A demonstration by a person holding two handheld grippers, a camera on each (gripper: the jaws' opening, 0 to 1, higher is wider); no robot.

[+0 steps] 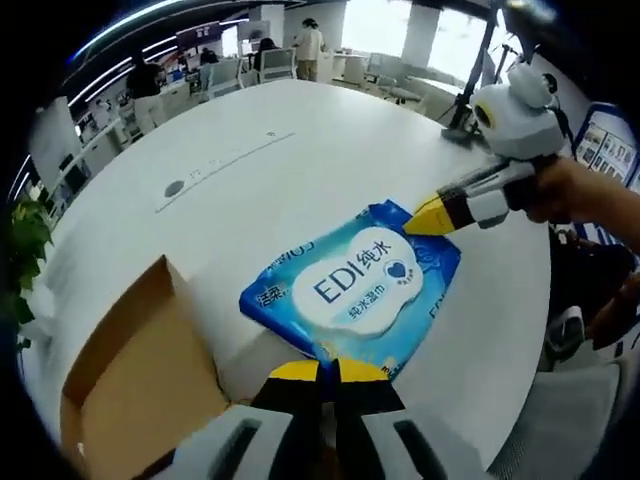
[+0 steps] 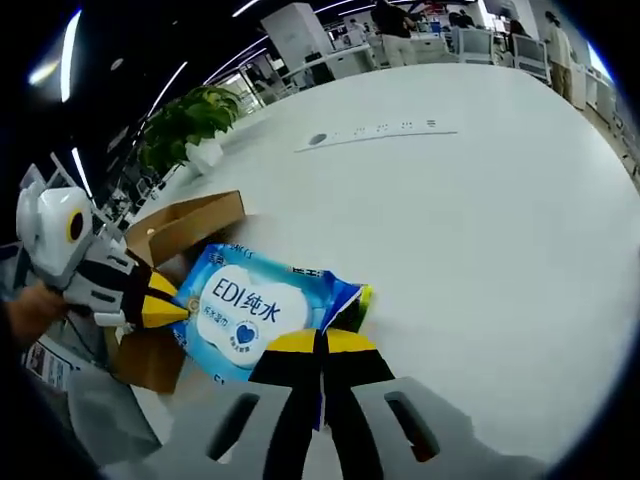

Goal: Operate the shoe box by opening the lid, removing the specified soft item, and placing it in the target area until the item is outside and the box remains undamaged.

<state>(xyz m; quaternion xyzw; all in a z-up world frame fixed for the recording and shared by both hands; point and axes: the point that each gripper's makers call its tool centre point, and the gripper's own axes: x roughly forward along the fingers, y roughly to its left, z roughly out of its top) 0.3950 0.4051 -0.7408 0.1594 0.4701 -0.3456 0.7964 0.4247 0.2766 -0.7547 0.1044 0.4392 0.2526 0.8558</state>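
Left gripper view | wipes pack point(image 1: 352, 288) long axis lower left to upper right | left gripper point(image 1: 321, 371) and right gripper point(image 1: 428, 222) each pinch opposite ends | box point(image 1: 140, 385) lower left

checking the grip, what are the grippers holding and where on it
Both hold the wet wipes pack: left gripper shut on one edge, right gripper on the opposite corner.

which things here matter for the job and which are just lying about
Job: wipes pack, held at opposite edges by left gripper and right gripper; open box; table as drop area.
Lying about: plant, chairs, people behind.
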